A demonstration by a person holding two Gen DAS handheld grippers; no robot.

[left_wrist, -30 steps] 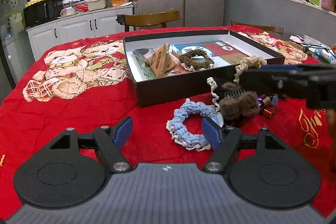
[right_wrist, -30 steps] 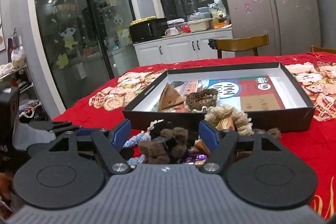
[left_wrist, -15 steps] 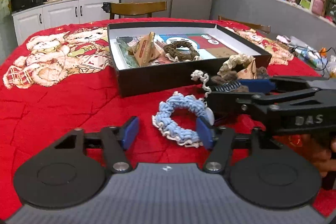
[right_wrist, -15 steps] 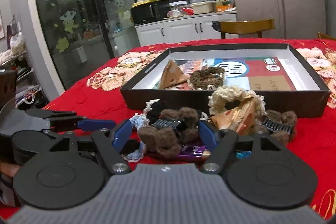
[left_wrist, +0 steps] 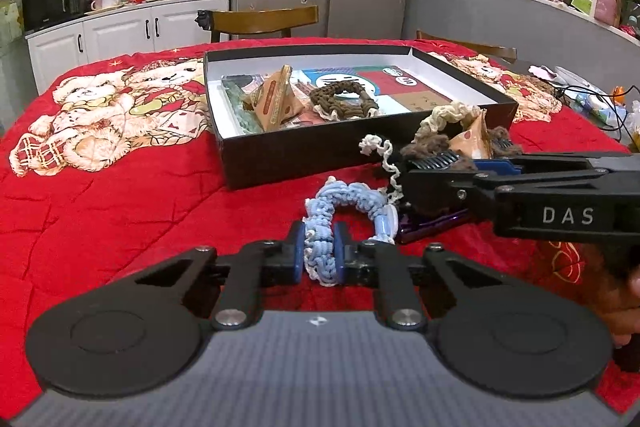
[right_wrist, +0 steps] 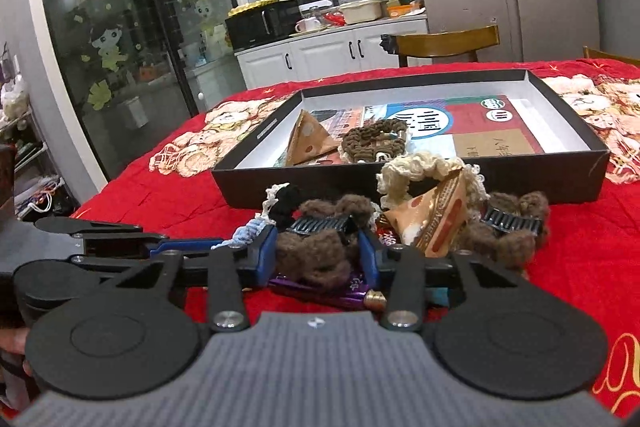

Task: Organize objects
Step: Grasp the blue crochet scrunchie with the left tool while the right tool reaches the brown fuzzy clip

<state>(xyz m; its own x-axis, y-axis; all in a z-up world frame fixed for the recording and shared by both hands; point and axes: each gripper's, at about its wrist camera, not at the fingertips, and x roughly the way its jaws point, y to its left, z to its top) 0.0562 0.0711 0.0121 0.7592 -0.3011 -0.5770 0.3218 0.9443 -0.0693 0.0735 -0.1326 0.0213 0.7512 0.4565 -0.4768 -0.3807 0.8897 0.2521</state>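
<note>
My left gripper is shut on the near side of a blue knitted scrunchie that lies on the red cloth. The jaws of my right gripper are closing on a brown fuzzy hair clip; both pads touch its fluff. The clip rests on a purple wrapper. Beside it lie a triangular packet, a cream scrunchie and a second brown clip. Behind them stands the black box, which holds a packet and a brown scrunchie.
A red bear-print cloth covers the table. A wooden chair stands behind the box. Cables and small items lie at the far right. A black scrunchie with a white edge lies left of the held clip.
Both grippers went from wide open to closed: the left onto the blue scrunchie, the right around the brown fuzzy clip. The right gripper also came closer to the pile.
</note>
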